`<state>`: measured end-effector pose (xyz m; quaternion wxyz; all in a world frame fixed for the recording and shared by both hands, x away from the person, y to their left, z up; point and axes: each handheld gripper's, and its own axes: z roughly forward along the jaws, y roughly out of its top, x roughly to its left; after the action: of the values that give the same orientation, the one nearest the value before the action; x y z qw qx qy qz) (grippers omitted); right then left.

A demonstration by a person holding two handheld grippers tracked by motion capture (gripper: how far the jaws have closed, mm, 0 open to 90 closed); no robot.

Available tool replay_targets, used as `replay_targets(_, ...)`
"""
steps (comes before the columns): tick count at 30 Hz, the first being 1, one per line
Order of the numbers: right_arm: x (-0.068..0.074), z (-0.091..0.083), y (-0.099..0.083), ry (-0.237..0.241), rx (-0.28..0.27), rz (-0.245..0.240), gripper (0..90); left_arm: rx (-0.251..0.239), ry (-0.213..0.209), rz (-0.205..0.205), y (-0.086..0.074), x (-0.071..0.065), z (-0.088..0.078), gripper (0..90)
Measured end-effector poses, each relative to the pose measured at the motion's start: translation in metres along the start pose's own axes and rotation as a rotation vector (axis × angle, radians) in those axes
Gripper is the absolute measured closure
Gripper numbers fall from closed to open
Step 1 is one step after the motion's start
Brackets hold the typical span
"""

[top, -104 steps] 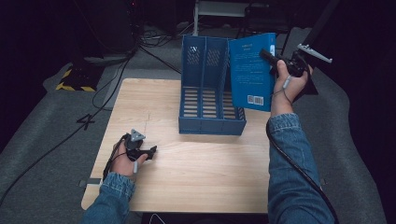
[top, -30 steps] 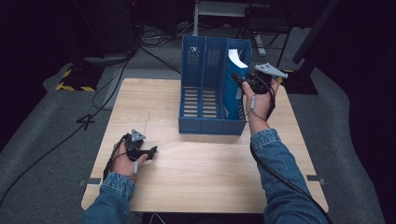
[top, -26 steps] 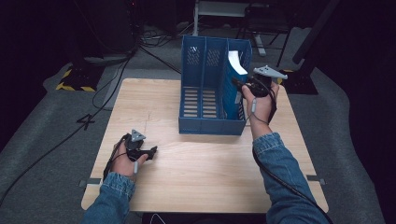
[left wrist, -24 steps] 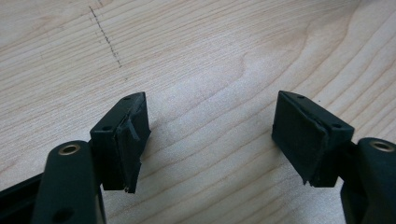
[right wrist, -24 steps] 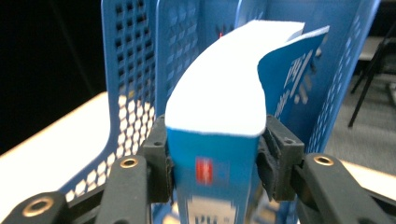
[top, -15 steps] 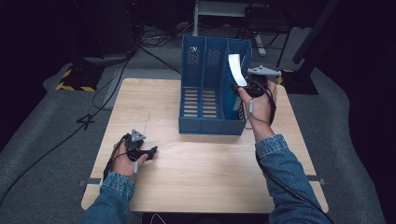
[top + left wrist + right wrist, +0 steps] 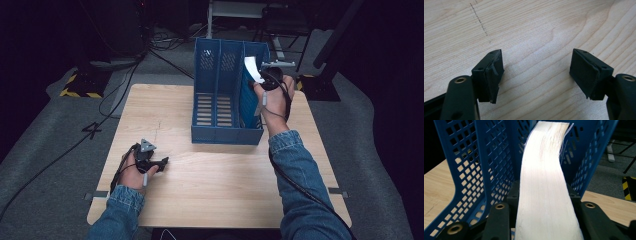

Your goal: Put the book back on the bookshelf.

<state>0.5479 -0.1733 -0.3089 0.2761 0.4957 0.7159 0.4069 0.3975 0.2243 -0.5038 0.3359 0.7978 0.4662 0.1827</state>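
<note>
A book stands spine-down in the right compartment of the blue file holder (image 7: 220,100). Its white page edge (image 7: 252,70) faces me and bows a little. My right gripper (image 7: 262,80) is shut on this book from the near side. Its jaws have just closed further, with the book between them. In the right gripper view the page edge (image 7: 544,170) runs up between the two black jaws of the right gripper (image 7: 543,195), with the perforated holder walls (image 7: 474,157) on either side. My left gripper (image 7: 160,162) rests on the wooden table (image 7: 225,190). It is open and holds nothing (image 7: 536,67).
The holder's left and middle compartments look unfilled. Dark floor with cables (image 7: 165,47) and a yellow-black striped block (image 7: 75,87) lies beyond the table's far and left edges. A faint dotted line (image 7: 479,20) marks the wood ahead of the left gripper.
The book went from face-on beside the holder into its right compartment, edge towards me. Over the last second the right hand shifted slightly up and left with it. The left gripper stayed put.
</note>
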Motion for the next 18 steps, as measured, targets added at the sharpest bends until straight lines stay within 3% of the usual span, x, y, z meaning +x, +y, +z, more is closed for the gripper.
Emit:
replay_targets(9,-0.008,0.001,0.016,-0.007,-0.067,0.058,61.3,0.0,0.0,0.0,0.0,0.0,0.0,27.4)
replay_targets(12,-0.007,0.003,0.024,-0.032,-0.135,0.084,61.3,0.001,-0.001,0.001,0.0,0.0,0.0,27.4)
replay_targets(18,-0.005,0.02,0.03,-0.052,-0.201,0.088,61.3,0.001,-0.002,0.001,0.0,0.0,0.0,27.4)
